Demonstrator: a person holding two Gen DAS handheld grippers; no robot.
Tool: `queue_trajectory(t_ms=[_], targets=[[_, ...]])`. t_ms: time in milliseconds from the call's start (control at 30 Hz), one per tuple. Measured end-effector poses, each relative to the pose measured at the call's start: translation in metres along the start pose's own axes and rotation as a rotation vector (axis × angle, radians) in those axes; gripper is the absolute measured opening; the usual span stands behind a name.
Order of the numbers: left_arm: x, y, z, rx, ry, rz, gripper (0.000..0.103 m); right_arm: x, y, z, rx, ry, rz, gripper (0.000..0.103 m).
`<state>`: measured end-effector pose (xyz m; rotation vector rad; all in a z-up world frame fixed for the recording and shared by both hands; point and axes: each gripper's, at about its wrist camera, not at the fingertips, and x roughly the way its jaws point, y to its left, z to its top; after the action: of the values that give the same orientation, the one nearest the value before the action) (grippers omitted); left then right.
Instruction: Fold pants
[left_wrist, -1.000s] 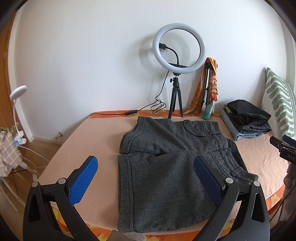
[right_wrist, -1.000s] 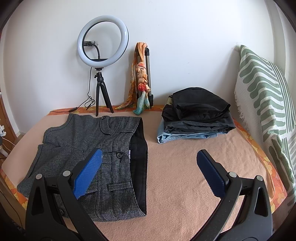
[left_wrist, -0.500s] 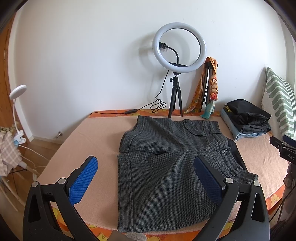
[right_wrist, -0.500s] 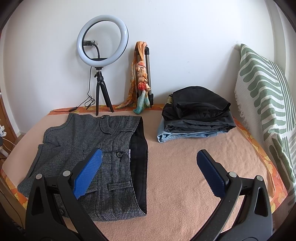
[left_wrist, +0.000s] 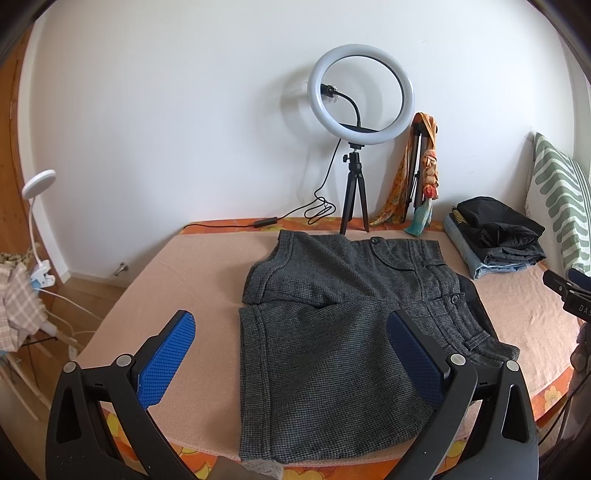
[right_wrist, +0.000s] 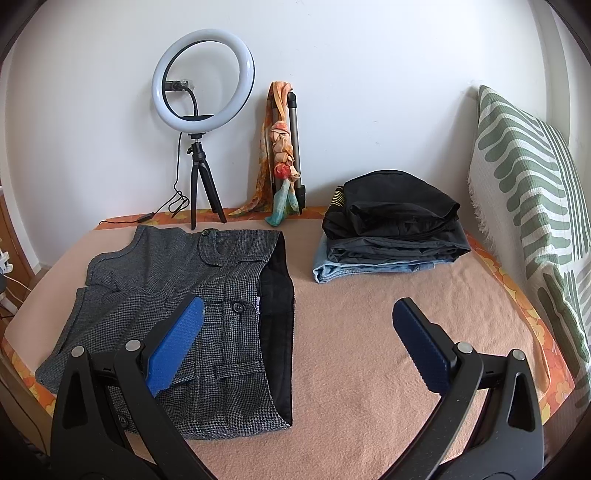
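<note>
The grey houndstooth shorts (left_wrist: 332, 332) lie flat on the peach blanket (right_wrist: 388, 369) that covers the bed, waistband toward my right with its black lining (right_wrist: 280, 295) showing, the two leg hems toward my left, the near leg reaching almost to the blanket's front edge. I judge the fold not yet begun: both legs lie side by side, neither laid over the other, and nothing is gripped. My left gripper (left_wrist: 291, 354) hangs above the near leg with its blue pads (left_wrist: 166, 362) spread wide and touching no cloth; my right gripper (right_wrist: 295, 343) hangs over the waistband end, likewise spread wide and holding nothing. The next move, in my judgement, calls for lowering both tools to the near long edge, the left at the hem and the right at the waistband, pinching there, and carrying that edge away over the far leg. Open blanket lies to the right of the waistband and to the left of the hems. Toward the wall the room is tighter: the ring light on its tripod (left_wrist: 356, 177) stands just behind the far leg, with a scarf-draped stand (right_wrist: 284, 155) beside it. A stack of folded clothes (right_wrist: 391, 232) sits near the wall to the right, apart from the shorts, and a green-striped pillow (right_wrist: 532, 206) bounds the right side.
</note>
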<state>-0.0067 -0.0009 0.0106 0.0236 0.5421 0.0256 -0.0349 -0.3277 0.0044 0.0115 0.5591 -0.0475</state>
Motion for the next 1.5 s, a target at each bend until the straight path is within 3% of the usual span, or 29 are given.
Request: queue_trajectory(t_ms=[333, 567, 767, 867, 1100, 1267, 1500], targets=[[0.002, 0.013, -0.001, 0.017, -0.003, -0.015, 0.103, -0.016, 0.0, 0.0, -0.021, 0.004, 0.085, 0.103], [0.013, 0.032, -0.017, 0.018, 0.063, -0.12, 0.103, -0.024, 0.003, -0.01, -0.093, 0.021, 0.15, 0.103], [0.016, 0.042, -0.027, 0.141, 0.12, -0.145, 0.095, -0.021, 0.003, -0.023, -0.17, 0.049, 0.225, 0.103], [0.016, 0.039, -0.032, 0.227, 0.164, -0.184, 0.086, -0.022, 0.01, -0.031, -0.267, 0.054, 0.306, 0.103], [0.019, 0.022, -0.058, 0.364, 0.276, -0.296, 0.084, -0.019, 0.037, -0.047, -0.574, 0.127, 0.341, 0.102], [0.023, 0.016, -0.069, 0.372, 0.308, -0.34, 0.084, -0.006, 0.053, -0.068, -0.728, 0.244, 0.38, 0.081], [0.033, 0.01, -0.087, 0.42, 0.36, -0.385, 0.08, 0.018, 0.071, -0.094, -0.889, 0.317, 0.364, 0.079]])
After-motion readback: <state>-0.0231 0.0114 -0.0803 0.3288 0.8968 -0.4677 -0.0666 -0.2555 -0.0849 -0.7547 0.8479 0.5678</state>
